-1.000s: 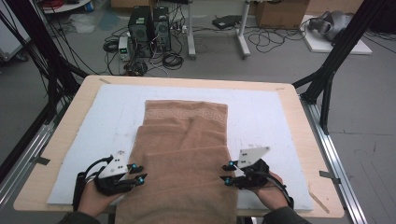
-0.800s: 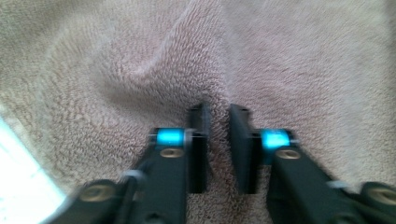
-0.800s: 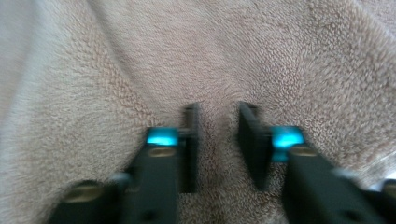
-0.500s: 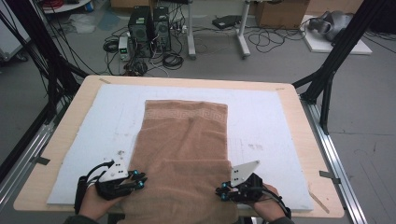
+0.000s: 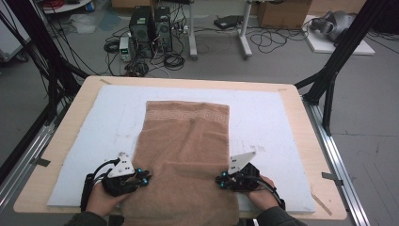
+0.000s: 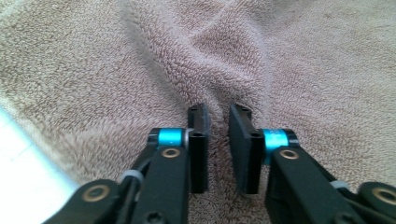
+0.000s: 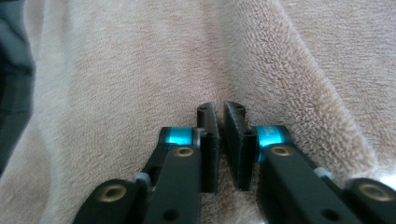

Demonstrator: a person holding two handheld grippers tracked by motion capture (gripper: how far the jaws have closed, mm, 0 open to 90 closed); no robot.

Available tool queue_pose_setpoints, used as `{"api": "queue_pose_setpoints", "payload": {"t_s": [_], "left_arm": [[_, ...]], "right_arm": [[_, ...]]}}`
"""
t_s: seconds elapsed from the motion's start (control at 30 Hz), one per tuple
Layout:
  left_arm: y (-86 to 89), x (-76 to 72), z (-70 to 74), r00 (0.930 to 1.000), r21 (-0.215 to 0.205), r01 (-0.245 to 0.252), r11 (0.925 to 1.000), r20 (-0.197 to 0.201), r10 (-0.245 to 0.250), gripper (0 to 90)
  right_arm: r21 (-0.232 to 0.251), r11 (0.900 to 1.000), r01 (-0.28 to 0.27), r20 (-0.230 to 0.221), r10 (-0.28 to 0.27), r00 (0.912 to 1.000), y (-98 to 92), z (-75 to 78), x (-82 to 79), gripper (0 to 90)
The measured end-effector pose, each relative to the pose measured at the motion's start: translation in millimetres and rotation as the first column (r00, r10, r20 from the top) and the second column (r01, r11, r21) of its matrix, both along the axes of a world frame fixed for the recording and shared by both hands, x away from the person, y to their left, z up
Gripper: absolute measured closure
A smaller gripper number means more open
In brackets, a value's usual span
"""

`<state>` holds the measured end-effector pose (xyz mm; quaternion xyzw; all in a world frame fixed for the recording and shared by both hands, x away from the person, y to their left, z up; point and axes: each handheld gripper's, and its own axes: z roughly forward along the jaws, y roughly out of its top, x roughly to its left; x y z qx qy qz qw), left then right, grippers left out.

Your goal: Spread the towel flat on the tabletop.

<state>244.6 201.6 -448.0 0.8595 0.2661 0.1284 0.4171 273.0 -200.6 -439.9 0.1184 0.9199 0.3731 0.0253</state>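
- Work in hand: both grippers taking hold of the near end of a brown towel spread lengthwise on a white mat over a wooden table. The near end hangs past the mat's front edge, between the person's two hands.
- Left gripper: its jaws have just been closing and now stand nearly together, a ridge of terry pile pinched up between the pads. Judged to be grasping the towel.
- Right gripper: jaws drawn tight with a thin fold of towel between them; likewise clenched on the cloth.
- Advice: before lifting, confirm each pinch takes the full thickness of cloth rather than loose pile only. The left pinch sits at the foot of a crease running away ahead of the jaws; a shallow bite there could slip. Raise both hands together and evenly, so that the far end is not dragged askew.
- High view: gives the towel's whole outline, its patterned far border, and the grippers at opposite long edges, the left gripper and the right gripper facing inward. Pad contact is too small to judge there.
- Gripper views: give the jaw gaps and the bunching of cloth just ahead of the pads. The left gripper view shows mat beside its left jaw; the right gripper view shows a dark area at its far left.
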Motion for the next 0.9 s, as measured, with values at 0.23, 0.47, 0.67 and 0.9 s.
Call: {"api": "queue_pose_setpoints", "payload": {"t_s": [0.23, 0.47, 0.67, 0.9], "left_arm": [[1.7, -12.5, 0.3, 1.0, -0.019, 0.009, 0.9998, 0.0, -0.009, 81.2], [5.6, -9.8, 9.5, 0.9999, -0.044, -0.009, 0.999, 0.005, 0.009, 63.7], [7.3, 5.8, 23.9, 0.9994, -0.087, -0.026, 0.9959, 0.02, 0.028, 53.7], [14.6, 30.9, 36.7, 0.9923, -0.129, -0.119, 0.9845, 0.018, 0.123, 41.7]], "right_arm": [[0.007, 0.997, -0.083, -0.047, 0.083, 0.9954, -1.8, 2.4, -24.9, 86.2], [0.087, 0.996, 0.006, -0.033, -0.003, 0.9994, -16.4, 14.0, -27.5, 67.6], [0.126, 0.988, 0.087, -0.029, -0.084, 0.996, -13.9, 19.7, 0.0, 47.4], [0.134, 0.978, 0.163, -0.007, -0.163, 0.9866, -12.2, 32.5, 30.1, 33.3]]}}
